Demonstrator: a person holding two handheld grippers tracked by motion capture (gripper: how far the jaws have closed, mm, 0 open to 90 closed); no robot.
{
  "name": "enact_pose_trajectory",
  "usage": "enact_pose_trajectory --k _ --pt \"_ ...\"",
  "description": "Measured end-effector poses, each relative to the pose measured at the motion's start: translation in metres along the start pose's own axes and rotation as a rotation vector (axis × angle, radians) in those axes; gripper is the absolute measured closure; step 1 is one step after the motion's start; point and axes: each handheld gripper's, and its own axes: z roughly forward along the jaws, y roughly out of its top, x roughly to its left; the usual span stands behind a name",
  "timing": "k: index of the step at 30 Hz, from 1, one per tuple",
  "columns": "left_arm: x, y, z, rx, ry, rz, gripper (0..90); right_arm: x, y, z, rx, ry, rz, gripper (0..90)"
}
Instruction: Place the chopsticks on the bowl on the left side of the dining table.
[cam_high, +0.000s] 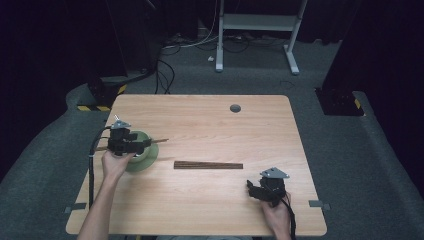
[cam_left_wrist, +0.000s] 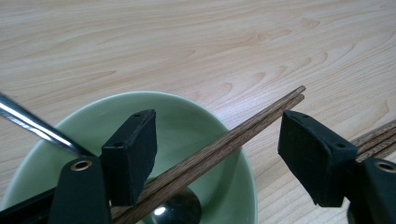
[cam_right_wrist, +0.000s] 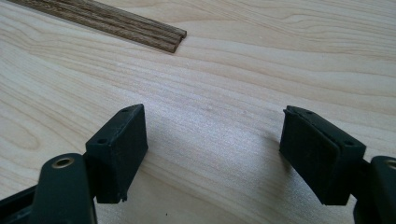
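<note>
Over the green bowl (cam_left_wrist: 212, 135), my left gripper (cam_left_wrist: 217, 156) gapes around thin, stiff, slippery chopsticks (cam_left_wrist: 243, 133), gripping nothing; mid-length looks safest.

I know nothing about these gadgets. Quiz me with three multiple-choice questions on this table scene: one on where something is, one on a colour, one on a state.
1. Where does one pair of chopsticks lie?
A. across the bowl
B. on the floor
C. by the table's hole

2. What colour is the bowl?
A. red
B. pale green
C. black

3. How stands the right hand-held gripper?
A. shut on a spoon
B. shut on chopsticks
C. open, holding nothing

Answers:
1 A, the left gripper view shows the sticks resting over the bowl's rim.
2 B, its inside is pale green.
3 C, its jaws stand apart over bare table.
</note>
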Motion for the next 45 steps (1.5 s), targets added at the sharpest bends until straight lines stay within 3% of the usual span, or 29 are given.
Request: enact_pose_trajectory --k 9,15,16,18,22,36,45 --pt "0.003 -0.004 -0.022 -0.02 0.068 0.02 28.7 0.0 0.0 0.0 0.0 0.0 0.0 22.6" --pt "0.014 -0.015 -0.039 -0.021 0.101 -0.008 29.0 0.0 0.0 0.0 -0.001 0.0 -0.001 22.6" --pt "0.013 -0.018 -0.039 -0.048 0.103 -0.047 29.1 0.0 0.0 0.0 0.0 -0.002 -0.001 22.5" --pt "0.017 -0.02 -0.044 -0.026 0.11 -0.024 29.1 0.0 0.0 0.0 -0.001 0.0 -0.001 22.6" --pt "0.024 -0.028 -0.054 -0.031 0.119 -0.047 29.2 0.0 0.0 0.0 -0.001 0.0 -0.001 22.6" --pt "0.037 -0.048 -0.056 0.002 0.135 -0.088 29.3 0.0 0.0 0.0 0.0 0.0 0.0 22.6" --pt "0.04 -0.05 -0.051 0.005 0.133 -0.103 29.2 0.0 0.0 0.0 0.0 0.0 0.0 22.6"
